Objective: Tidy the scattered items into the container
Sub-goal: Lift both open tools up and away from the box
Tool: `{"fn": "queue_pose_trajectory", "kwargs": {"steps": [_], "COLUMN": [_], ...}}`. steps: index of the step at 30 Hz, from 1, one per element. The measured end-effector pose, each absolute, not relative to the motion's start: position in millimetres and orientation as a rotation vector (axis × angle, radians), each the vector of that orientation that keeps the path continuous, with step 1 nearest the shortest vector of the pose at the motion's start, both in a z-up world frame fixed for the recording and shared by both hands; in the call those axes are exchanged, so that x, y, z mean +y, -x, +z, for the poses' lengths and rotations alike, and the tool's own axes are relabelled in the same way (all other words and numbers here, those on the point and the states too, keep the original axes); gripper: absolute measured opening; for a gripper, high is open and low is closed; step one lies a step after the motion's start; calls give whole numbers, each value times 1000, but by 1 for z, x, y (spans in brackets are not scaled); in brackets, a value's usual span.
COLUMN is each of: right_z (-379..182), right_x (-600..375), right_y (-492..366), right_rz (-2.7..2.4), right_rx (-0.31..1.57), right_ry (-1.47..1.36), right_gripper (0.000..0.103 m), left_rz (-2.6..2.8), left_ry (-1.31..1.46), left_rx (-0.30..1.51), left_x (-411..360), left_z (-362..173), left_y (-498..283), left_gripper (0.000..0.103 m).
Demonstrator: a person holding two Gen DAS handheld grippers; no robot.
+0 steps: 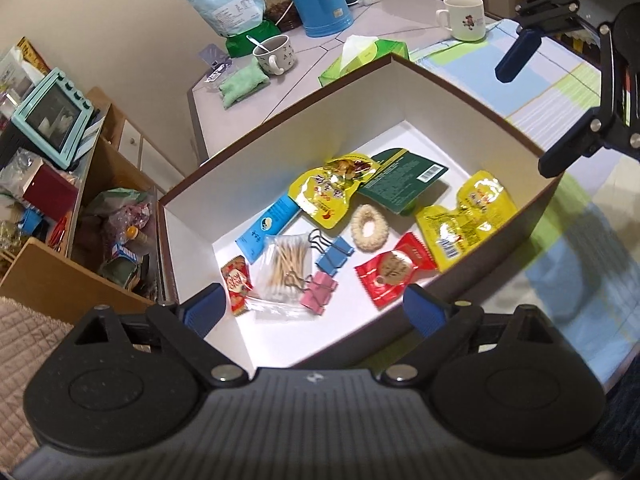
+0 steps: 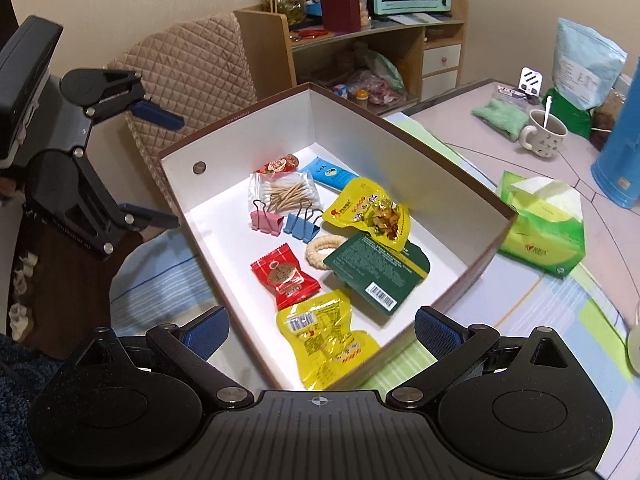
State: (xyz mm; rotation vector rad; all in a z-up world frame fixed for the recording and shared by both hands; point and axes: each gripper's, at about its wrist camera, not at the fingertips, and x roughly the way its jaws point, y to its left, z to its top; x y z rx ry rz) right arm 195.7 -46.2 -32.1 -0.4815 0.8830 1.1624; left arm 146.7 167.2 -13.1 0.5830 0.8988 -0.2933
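Left wrist view: both grippers gape wide, empty, above box.

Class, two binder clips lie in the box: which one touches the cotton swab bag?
The pink binder clip; its wire handles overlap the cotton swab bag. The blue binder clip lies beside it.

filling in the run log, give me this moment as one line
stage: items in box | left tool: open, empty, above box | right tool: open, empty, above box | inside: snack packets, binder clips, cotton swabs
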Motion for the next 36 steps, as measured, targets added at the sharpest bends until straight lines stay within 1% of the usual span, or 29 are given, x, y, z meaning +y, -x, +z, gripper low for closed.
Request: {"fn": "queue_pose_trajectory", "kwargs": {"steps": [20, 36], "right_z": [-6, -1], "right_x": [-71, -92], "right_y": [-180, -181], "right_rz": [1216, 1264], "right_rx": [790, 771], "right_ry": [546, 559], "right_gripper": [101, 101], "left_rz": [-160, -102], "left_ry": [-582, -558], "left_rx": [898, 897], "left_x": [141, 118], "left_z": [10, 16], "left_y": [-121, -104], "left_gripper": [94, 94]}}
